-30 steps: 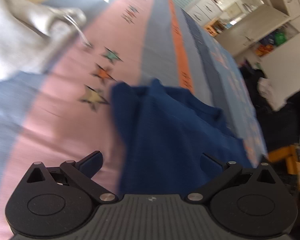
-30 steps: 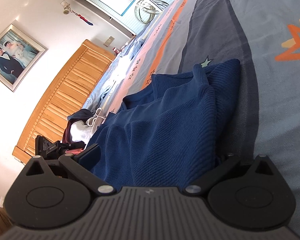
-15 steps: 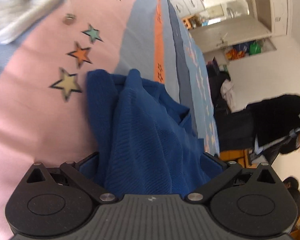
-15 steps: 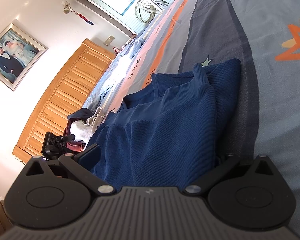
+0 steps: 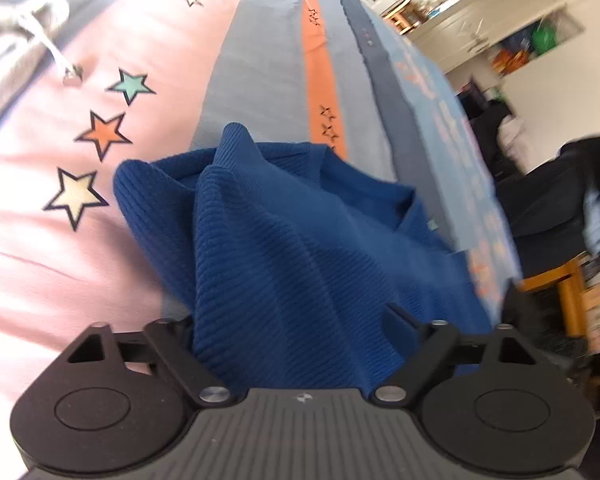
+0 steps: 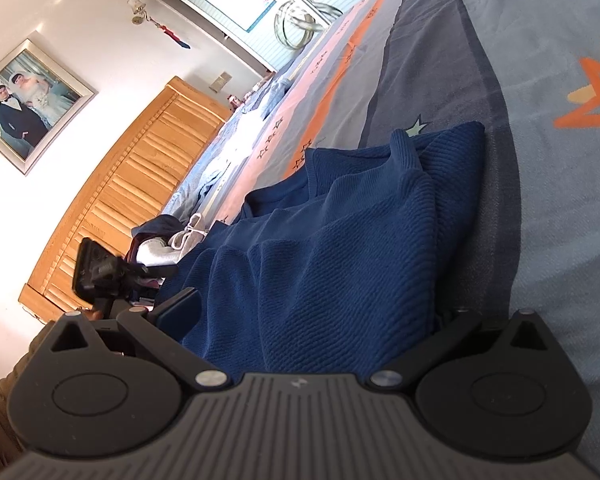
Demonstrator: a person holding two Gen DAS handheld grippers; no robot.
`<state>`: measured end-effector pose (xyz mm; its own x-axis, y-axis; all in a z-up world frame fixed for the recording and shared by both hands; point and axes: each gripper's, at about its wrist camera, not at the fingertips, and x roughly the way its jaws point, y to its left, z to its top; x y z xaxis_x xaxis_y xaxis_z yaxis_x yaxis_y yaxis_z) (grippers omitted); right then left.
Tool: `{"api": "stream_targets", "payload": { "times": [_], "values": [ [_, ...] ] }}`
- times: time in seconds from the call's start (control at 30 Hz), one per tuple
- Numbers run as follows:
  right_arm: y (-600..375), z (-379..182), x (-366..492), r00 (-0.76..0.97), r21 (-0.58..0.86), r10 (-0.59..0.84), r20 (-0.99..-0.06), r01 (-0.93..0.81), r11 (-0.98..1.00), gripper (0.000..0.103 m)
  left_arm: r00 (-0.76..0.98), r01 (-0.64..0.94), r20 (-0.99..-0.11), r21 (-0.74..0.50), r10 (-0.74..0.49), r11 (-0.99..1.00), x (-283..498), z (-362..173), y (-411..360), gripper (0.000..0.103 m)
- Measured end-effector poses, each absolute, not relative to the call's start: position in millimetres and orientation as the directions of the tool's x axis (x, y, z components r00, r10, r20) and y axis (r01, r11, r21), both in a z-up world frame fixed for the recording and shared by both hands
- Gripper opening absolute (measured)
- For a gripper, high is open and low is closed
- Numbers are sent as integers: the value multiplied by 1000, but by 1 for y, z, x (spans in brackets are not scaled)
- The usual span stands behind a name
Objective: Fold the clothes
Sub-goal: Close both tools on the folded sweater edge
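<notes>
Left wrist view: over the last second the view swings. The grey drawstring garment (image 5: 8, 52) slides out toward the top-left corner, and the three printed stars (image 5: 104, 134) come back toward the middle left. The blue knit sweater (image 5: 284, 248) bunches closer between the fingers of the left gripper (image 5: 296, 320), rising in a peaked ridge. The linkage arms stand spread and cloth fills the gap, so the jaws look apart around the knit; whether the hidden tips pinch it, I cannot tell. The far edge of the picture is blurred, so this gripper is in motion.

Right wrist view: almost nothing shifts here. The right gripper (image 6: 312, 320) sits low on the bed cover (image 6: 560, 240), with the same sweater (image 6: 340, 264) heaped between its spread fingers; tips hidden, grip cannot be told. At left, the other gripper's dark body (image 6: 100, 272) sits higher than a second ago.

Judgement: the sweater lies crumpled mid-bed on the pink-to-navy stripes, not yet a flat fold. The left side is being carried; the right anchors.
</notes>
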<state>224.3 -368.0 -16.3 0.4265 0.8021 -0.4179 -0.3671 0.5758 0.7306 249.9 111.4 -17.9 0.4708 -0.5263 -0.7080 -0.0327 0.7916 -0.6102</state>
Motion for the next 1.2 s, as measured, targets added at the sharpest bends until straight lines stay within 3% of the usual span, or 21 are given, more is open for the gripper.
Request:
{"api": "stream_targets", "payload": {
  "times": [0.07,0.2,0.27,0.33,0.47,0.63,0.97,1.2],
  "values": [
    [-366,-17,222,439,720,796,-417,-375,584,103,470,-33,-748,-544,-468,838,248,-12,106,40],
    [-364,-17,222,447,707,786,-426,-378,598,101,478,-12,-777,-471,-408,882,246,-6,98,37],
    [-364,-16,223,462,681,761,-456,-369,632,84,487,6,-785,-434,-382,901,245,-4,92,35],
    [-365,-19,225,473,676,744,-473,-346,650,25,496,18,-791,-403,-358,915,241,-3,90,33],
    [-369,-25,228,489,682,717,-496,-292,671,23,517,-10,-792,-383,-323,923,229,0,93,33],
    [-370,-27,225,509,713,717,-476,-255,654,22,559,-31,-717,-521,-417,853,218,-1,97,30],
    [-384,-39,224,499,930,856,-133,-235,282,22,642,-45,-515,-765,-568,643,196,-4,103,28],
    [-370,-32,196,456,962,890,5,-246,121,22,629,30,-410,-836,-661,548,176,8,76,26]
  ]
}}
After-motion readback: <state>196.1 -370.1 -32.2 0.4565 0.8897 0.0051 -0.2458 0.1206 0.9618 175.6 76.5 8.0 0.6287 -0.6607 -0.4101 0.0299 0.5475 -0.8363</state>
